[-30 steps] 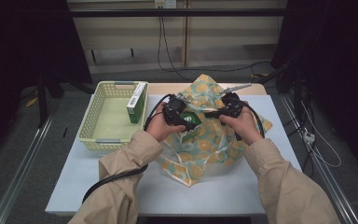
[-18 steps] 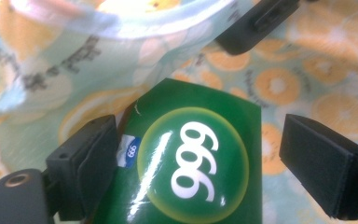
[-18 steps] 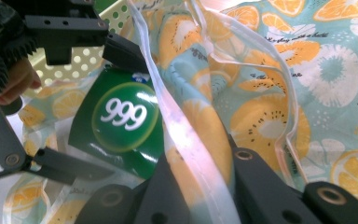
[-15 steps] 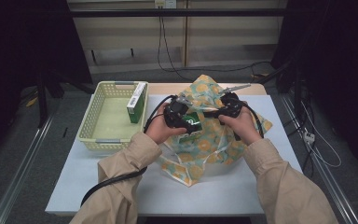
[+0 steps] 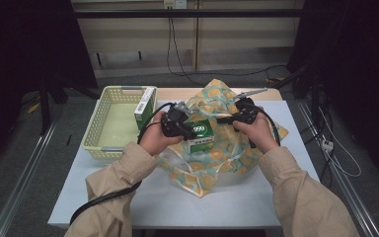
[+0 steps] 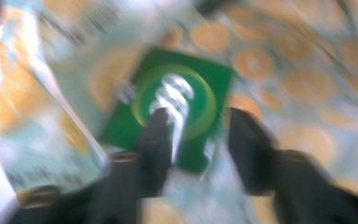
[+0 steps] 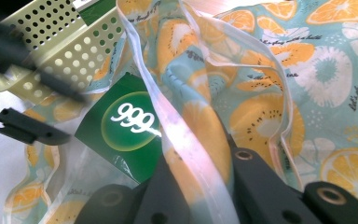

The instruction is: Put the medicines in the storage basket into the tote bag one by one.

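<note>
1. Overhead, the left gripper (image 5: 185, 123) holds a flat green box (image 5: 200, 132) over a glossy fruit-print bag (image 5: 217, 153) beside a perforated plastic basket (image 5: 109, 123).
2. Blurred, the left gripper's (image 6: 198, 140) jaws, having just been closing, flank the box (image 6: 168, 112).
3. Meanwhile, the right gripper (image 7: 200, 177) pinches the bag's (image 7: 307, 70) translucent edge.

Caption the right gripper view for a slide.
Right gripper pinches the fruit-print bag's rim, holding it open beside a green box.
</note>
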Action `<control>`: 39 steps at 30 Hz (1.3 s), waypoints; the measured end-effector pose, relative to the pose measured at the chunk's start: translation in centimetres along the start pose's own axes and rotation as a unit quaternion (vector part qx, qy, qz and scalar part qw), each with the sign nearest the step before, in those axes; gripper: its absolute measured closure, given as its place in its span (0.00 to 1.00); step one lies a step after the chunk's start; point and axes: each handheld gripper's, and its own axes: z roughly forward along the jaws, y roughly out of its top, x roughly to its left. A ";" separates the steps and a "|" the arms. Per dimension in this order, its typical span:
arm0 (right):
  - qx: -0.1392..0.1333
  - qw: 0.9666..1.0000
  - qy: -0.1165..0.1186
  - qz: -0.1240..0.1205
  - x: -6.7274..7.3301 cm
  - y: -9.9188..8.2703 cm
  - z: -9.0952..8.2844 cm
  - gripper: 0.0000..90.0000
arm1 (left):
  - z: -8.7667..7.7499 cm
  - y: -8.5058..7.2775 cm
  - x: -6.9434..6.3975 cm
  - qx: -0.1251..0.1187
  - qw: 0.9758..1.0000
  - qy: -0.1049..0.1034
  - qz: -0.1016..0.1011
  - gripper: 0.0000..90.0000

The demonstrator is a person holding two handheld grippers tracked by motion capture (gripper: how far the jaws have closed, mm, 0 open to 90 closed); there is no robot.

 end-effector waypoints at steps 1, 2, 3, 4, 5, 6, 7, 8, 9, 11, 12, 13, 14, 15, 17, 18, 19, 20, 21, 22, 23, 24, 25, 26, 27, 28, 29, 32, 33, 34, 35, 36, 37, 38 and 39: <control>-0.001 1.000 0.000 0.001 0.0 0.0 0.0 1.00 | -0.1 -0.4 -0.2 0.012 1.000 -0.003 -0.001 0.89; -0.001 1.000 0.000 0.001 0.0 0.0 0.0 1.00 | -0.2 -0.8 -0.3 0.020 1.000 -0.004 -0.005 0.93; -0.001 1.000 0.000 0.000 0.0 0.0 0.0 1.00 | -0.1 -1.3 -0.4 0.031 0.999 -0.003 -0.009 0.96; 0.000 1.000 -0.001 -0.001 0.0 0.0 0.0 1.00 | 0.1 -1.7 -0.4 0.046 0.999 -0.002 -0.005 0.97; 0.000 1.000 -0.001 -0.003 0.1 0.0 0.0 1.00 | 0.5 -2.1 -0.4 0.051 0.999 0.004 -0.012 0.99; -0.001 1.000 0.000 -0.002 0.1 0.0 0.0 1.00 | 1.0 -2.4 -0.4 0.060 0.998 0.011 -0.011 0.99; -0.002 1.000 0.000 -0.002 0.2 0.1 0.0 1.00 | 1.4 -2.5 -0.3 0.059 0.998 0.012 -0.015 0.99; -0.002 1.000 0.001 -0.003 0.2 0.1 0.0 1.00 | 2.0 -2.6 -0.1 0.058 0.998 0.012 -0.019 1.00; -0.002 1.000 0.001 -0.003 0.3 0.1 0.0 1.00 | 2.6 -2.5 -0.1 0.054 0.998 0.015 -0.028 1.00; 0.000 1.000 0.001 -0.004 0.3 0.1 -0.1 1.00 | 3.7 -2.0 0.2 0.039 0.999 0.011 -0.036 1.00; -0.001 1.000 0.001 -0.004 0.4 0.1 -0.2 1.00 | 4.2 -1.6 0.3 0.032 0.999 0.012 -0.039 1.00; 0.000 1.000 0.001 -0.004 0.4 0.1 -0.3 1.00 | 4.6 -1.2 0.3 0.026 0.999 0.012 -0.042 1.00; 0.001 1.000 0.001 -0.005 0.4 0.1 -0.4 1.00 | 5.1 -0.7 0.4 0.016 0.999 0.012 -0.045 1.00; 0.001 1.000 0.000 -0.005 0.5 0.1 -0.5 1.00 | 5.6 -0.2 0.5 0.006 0.999 0.013 -0.046 1.00; 0.000 1.000 0.000 -0.005 0.5 0.2 -0.6 1.00 | 6.5 0.7 0.7 -0.013 0.998 0.023 -0.055 1.00; 0.000 1.000 0.000 -0.004 0.5 0.2 -0.6 1.00 | 6.8 1.1 0.9 -0.016 0.998 0.029 -0.052 1.00; 0.000 1.000 -0.001 -0.004 0.5 0.2 -0.6 1.00 | 7.1 1.4 1.1 -0.016 0.998 0.030 -0.052 1.00; 0.001 1.000 -0.002 -0.005 0.5 0.2 -0.6 1.00 | 7.3 1.5 1.1 -0.023 0.997 0.034 -0.064 0.99; 0.002 1.000 -0.003 -0.005 0.5 0.1 -0.6 1.00 | 7.3 1.6 1.2 -0.028 0.997 0.035 -0.068 0.95; 0.002 1.000 -0.003 -0.005 0.5 0.1 -0.6 1.00 | 7.1 1.6 1.1 -0.029 0.997 0.031 -0.069 0.90; 0.002 1.000 -0.002 -0.005 0.5 0.1 -0.6 1.00 | 6.8 1.6 0.9 -0.023 0.997 0.024 -0.066 0.81; 0.002 1.000 -0.003 -0.005 0.5 0.1 -0.7 1.00 | 6.2 1.5 0.7 -0.018 0.998 0.026 -0.061 0.73; 0.003 1.000 -0.002 -0.005 0.5 0.1 -0.7 1.00 | 5.5 1.4 0.5 -0.016 0.998 0.024 -0.063 0.64; 0.003 1.000 -0.002 -0.006 0.5 0.1 -0.7 1.00 | 4.5 1.4 0.3 -0.019 0.997 0.028 -0.068 0.54; 0.003 1.000 -0.002 -0.006 0.5 0.1 -0.6 1.00 | 3.3 1.2 0.5 -0.015 0.998 0.025 -0.061 0.50; 0.003 1.000 -0.001 -0.005 0.5 0.2 -0.6 1.00 | 2.1 1.2 0.6 -0.014 0.997 0.034 -0.063 0.46; 0.002 1.000 -0.001 -0.005 0.5 0.2 -0.5 1.00 | 0.9 1.0 0.7 -0.020 0.996 0.041 -0.072 0.39; 0.004 1.000 0.001 -0.004 0.5 0.1 -0.2 1.00 | -2.8 0.5 2.4 -0.026 0.994 0.074 -0.082 0.30; 0.004 1.000 0.002 -0.005 0.6 0.1 -0.1 1.00 | -3.9 0.3 3.2 -0.030 0.991 0.098 -0.088 0.29; 0.004 1.000 0.003 -0.005 0.6 0.1 -0.1 1.00 | -4.8 0.0 4.1 -0.031 0.988 0.118 -0.096 0.25; 0.003 1.000 0.003 -0.004 0.6 0.1 -0.1 1.00 | -5.4 -0.4 5.1 -0.032 0.985 0.131 -0.111 0.21; 0.003 1.000 0.003 -0.004 0.6 0.1 -0.1 1.00 | -5.9 -0.9 6.2 -0.030 0.982 0.139 -0.127 0.20; 0.003 1.000 0.003 -0.004 0.6 0.1 -0.1 1.00 | -6.2 -1.4 7.3 -0.024 0.978 0.146 -0.143 0.19; 0.003 1.000 0.003 -0.005 0.6 0.1 -0.2 1.00 | -6.3 -1.9 8.2 -0.024 0.975 0.158 -0.154 0.18; 0.004 1.000 0.002 -0.005 0.6 0.1 -0.3 1.00 | -6.3 -2.3 9.1 -0.022 0.972 0.170 -0.162 0.18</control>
